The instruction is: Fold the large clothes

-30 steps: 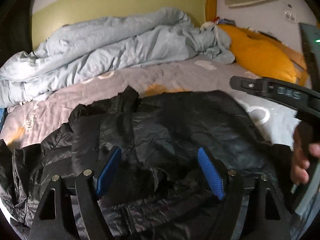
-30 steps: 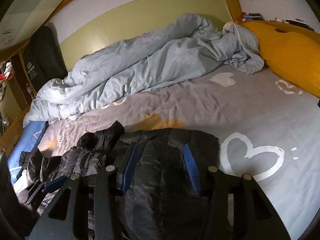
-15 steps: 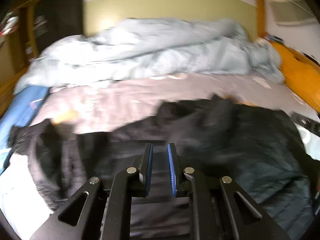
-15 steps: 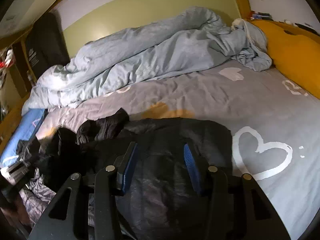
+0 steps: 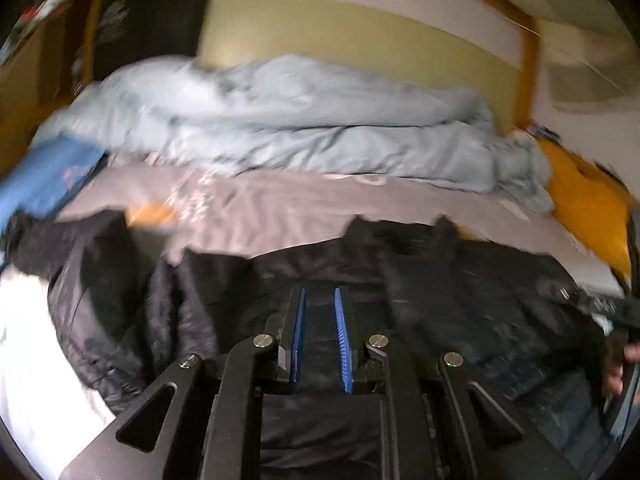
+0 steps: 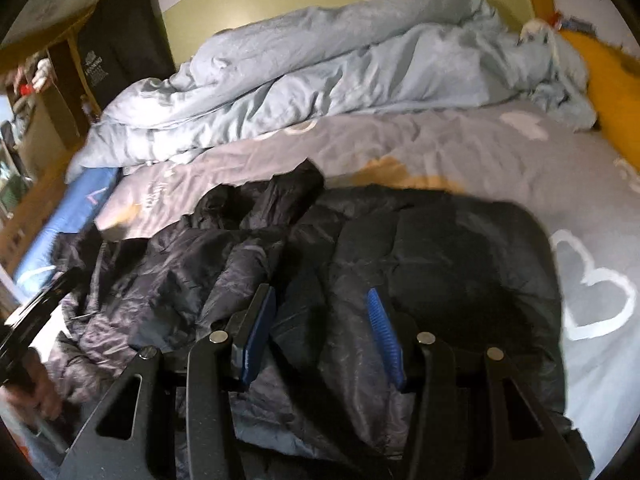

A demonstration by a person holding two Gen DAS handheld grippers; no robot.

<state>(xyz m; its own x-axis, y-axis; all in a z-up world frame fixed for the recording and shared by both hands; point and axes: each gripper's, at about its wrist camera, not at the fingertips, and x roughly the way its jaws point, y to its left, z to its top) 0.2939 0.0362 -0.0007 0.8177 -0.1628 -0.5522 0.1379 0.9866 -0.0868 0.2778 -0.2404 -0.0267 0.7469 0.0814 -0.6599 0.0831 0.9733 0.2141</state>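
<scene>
Since a second ago, the left gripper (image 5: 320, 336) has swung sideways and its jaws have closed to a narrow gap on a fold of the black puffer jacket (image 6: 420, 248). Right gripper (image 6: 320, 328) hovers half open above the jacket, spread on the grey bedsheet (image 6: 500, 160).

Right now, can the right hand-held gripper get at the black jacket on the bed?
Probably yes. The right hand-held gripper hangs just above the black jacket with its jaws apart and nothing between it and the fabric. The left hand-held gripper works farther along the jacket, clear of that path.
</scene>
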